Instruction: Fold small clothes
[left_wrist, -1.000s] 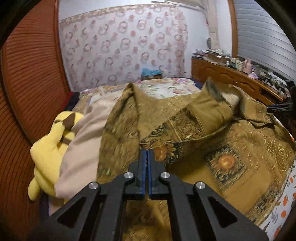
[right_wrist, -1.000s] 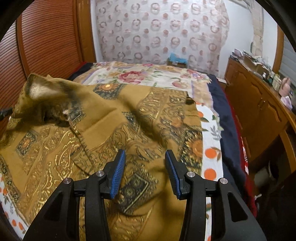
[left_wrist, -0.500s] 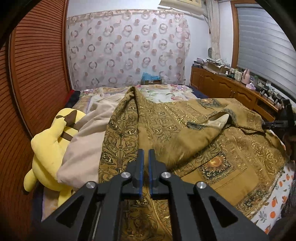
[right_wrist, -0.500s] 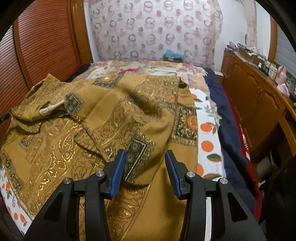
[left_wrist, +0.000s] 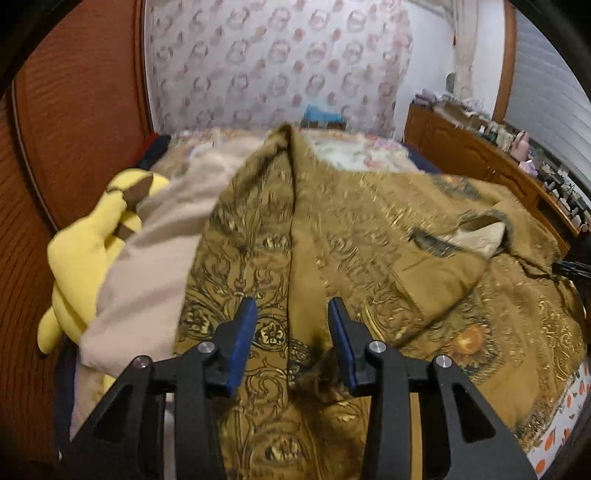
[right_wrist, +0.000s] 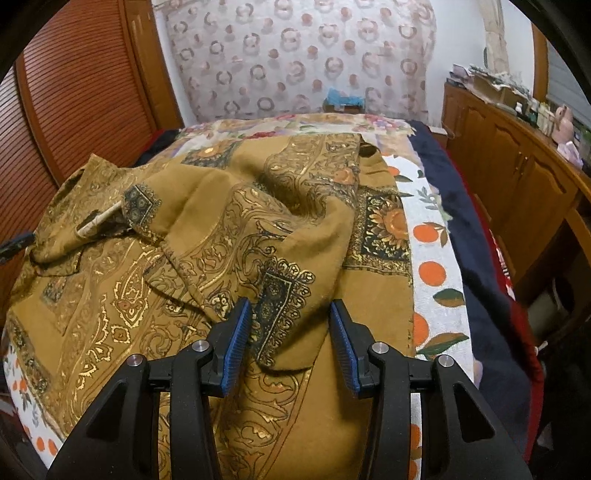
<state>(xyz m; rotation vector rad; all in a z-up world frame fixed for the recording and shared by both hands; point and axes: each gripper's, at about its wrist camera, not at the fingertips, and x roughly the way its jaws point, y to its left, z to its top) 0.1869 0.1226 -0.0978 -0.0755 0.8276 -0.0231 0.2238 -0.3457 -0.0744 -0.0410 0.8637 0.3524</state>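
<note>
While the ochre patterned garment (right_wrist: 207, 236) lies spread over most of the bed (right_wrist: 432, 258), both grippers hover low above it with nothing pinched. The left gripper (left_wrist: 291, 343) has just been opening; its blue pads now stand apart, and a raised fold ridge (left_wrist: 291, 206) of the cloth runs between them, away toward the far end of the bed, but the pads do not press on it. The right gripper (right_wrist: 291, 339) has been closing a little, yet its pads are also apart, on both sides of a folded-over corner flap (right_wrist: 284, 306) with a dark bordered square, without touching it as far as I can see.

The flap lies directly in front of the right gripper, its free point toward the near edge of the bed, so this hand seems the nearer one for the next fold. The long axis of the garment appears to run across the bed, from the side with the yellow plush toy (left_wrist: 92, 254) to the side with the orange-print sheet.

On the right side the bed edge is close, then a dark blanket (right_wrist: 469, 236) and a wooden cabinet (right_wrist: 517, 177). On the left side the toy and a beige pillow (left_wrist: 155, 266) limit the room. Toward the far end of the bed there is more open surface.
</note>
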